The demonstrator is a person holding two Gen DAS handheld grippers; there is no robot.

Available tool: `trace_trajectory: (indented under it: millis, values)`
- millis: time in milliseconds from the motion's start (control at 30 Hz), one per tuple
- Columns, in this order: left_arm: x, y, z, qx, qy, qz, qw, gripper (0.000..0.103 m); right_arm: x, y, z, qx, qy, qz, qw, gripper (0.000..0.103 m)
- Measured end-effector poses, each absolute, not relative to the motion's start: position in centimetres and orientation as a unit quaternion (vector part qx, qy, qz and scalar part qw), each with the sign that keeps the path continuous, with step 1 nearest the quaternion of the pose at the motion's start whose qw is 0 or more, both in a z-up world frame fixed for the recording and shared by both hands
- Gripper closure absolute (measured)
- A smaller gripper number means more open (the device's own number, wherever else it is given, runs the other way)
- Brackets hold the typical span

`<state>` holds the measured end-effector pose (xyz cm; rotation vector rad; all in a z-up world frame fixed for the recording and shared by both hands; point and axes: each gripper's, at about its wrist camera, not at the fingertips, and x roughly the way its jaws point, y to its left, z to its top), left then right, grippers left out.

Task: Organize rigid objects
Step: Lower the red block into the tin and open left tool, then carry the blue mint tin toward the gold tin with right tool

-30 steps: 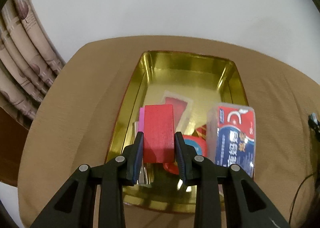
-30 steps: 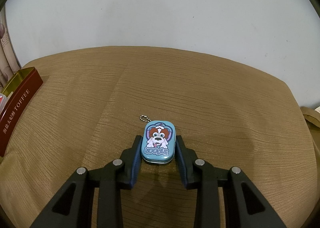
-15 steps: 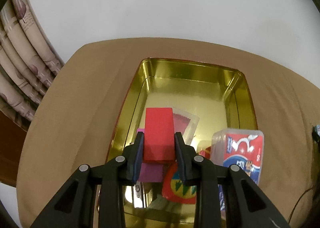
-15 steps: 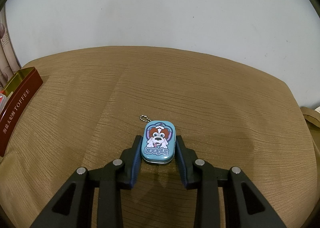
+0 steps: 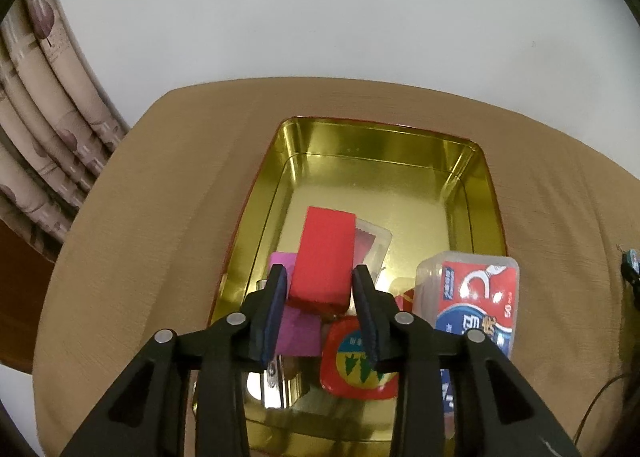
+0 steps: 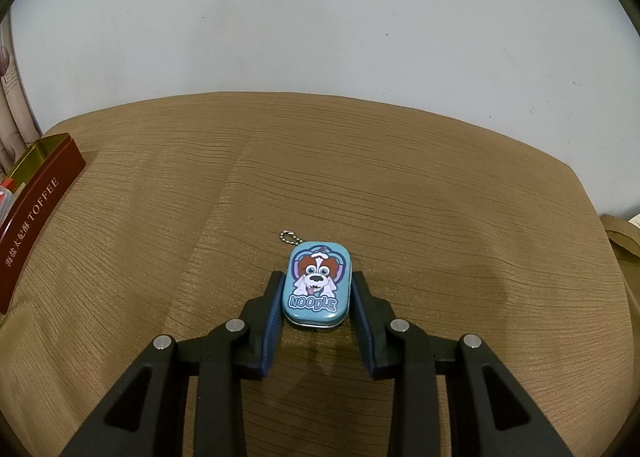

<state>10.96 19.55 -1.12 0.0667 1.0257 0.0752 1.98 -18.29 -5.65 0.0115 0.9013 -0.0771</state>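
In the left wrist view my left gripper (image 5: 319,277) is over the open gold tin (image 5: 380,141). The red block (image 5: 324,257) sits between its pads, tilted, resting on a pink block (image 5: 298,327) and a clear packet (image 5: 372,241); the jaws look slightly parted from it. A red round-cornered tin (image 5: 352,361) and a clear floss box (image 5: 472,305) also lie in the gold tin. In the right wrist view my right gripper (image 6: 317,285) holds the blue "Noodle" dog tin (image 6: 317,284) on the tan cloth.
The tan cloth covers the table (image 6: 360,185). The gold tin's maroon "Toffee" side (image 6: 36,209) shows at the far left of the right wrist view. Curtains (image 5: 44,129) hang at the left. A white wall (image 6: 320,17) stands behind the table.
My left gripper moved forward and down into the gold tin with the red block, which now rests tilted on the items there; the jaws have eased apart. The right gripper has not moved.
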Motion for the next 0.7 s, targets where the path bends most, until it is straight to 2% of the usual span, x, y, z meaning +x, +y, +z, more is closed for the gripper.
trace_trajectory:
  millis: [333, 700]
  values:
    - [8.2, 18.9, 1.0, 0.042, 0.472, 0.017, 0.881, 0.063, 1.9, -18.3, -5.7, 0.004, 0.435, -0.037, 0.899, 0.07]
    - [5.1, 21.8, 5.6, 0.066, 0.448, 0.038, 0.891, 0.055, 1.9, -18.4, -5.7, 0.004, 0.435, -0.037, 0.9, 0.07]
